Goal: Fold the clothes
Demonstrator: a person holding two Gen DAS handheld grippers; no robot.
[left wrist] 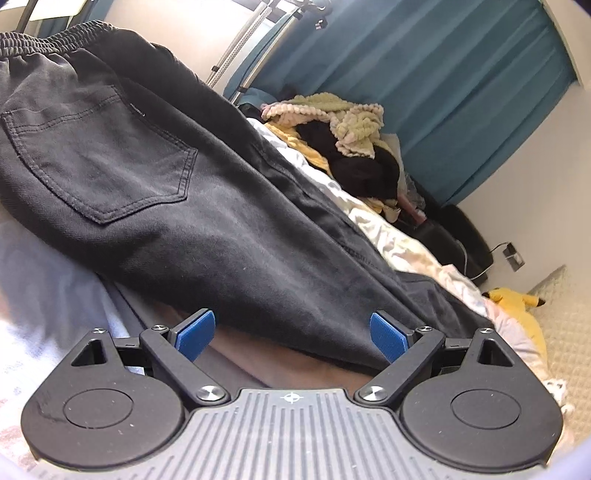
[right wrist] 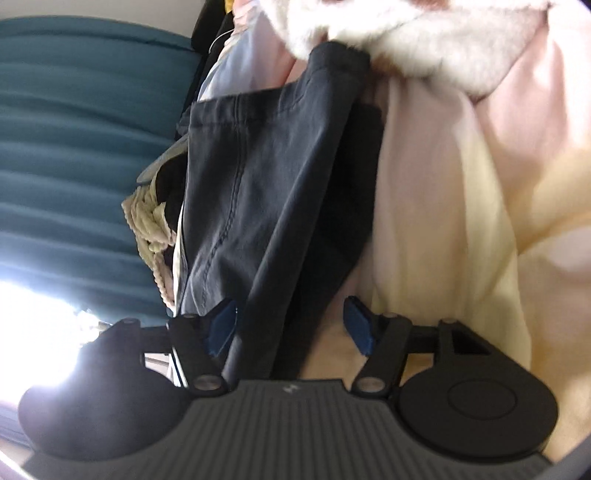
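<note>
Dark grey jeans [left wrist: 177, 206] lie spread on the bed, back pocket and elastic waistband up, one leg running to the right. My left gripper [left wrist: 291, 334] is open, its blue pads on either side of the jeans' lower edge, not clamped. In the right wrist view a jeans leg [right wrist: 266, 192] runs away from the camera over pale pink and cream bedding [right wrist: 461, 184]. My right gripper [right wrist: 291, 325] is open with the leg's folded edge lying between its blue pads.
A pile of other clothes [left wrist: 351, 147], green knit and black, sits at the far side of the bed. Teal curtains [left wrist: 424, 74] hang behind. A yellow plush toy [left wrist: 513, 299] lies on the carpet at right. A white fluffy item [right wrist: 406, 33] lies beyond the leg.
</note>
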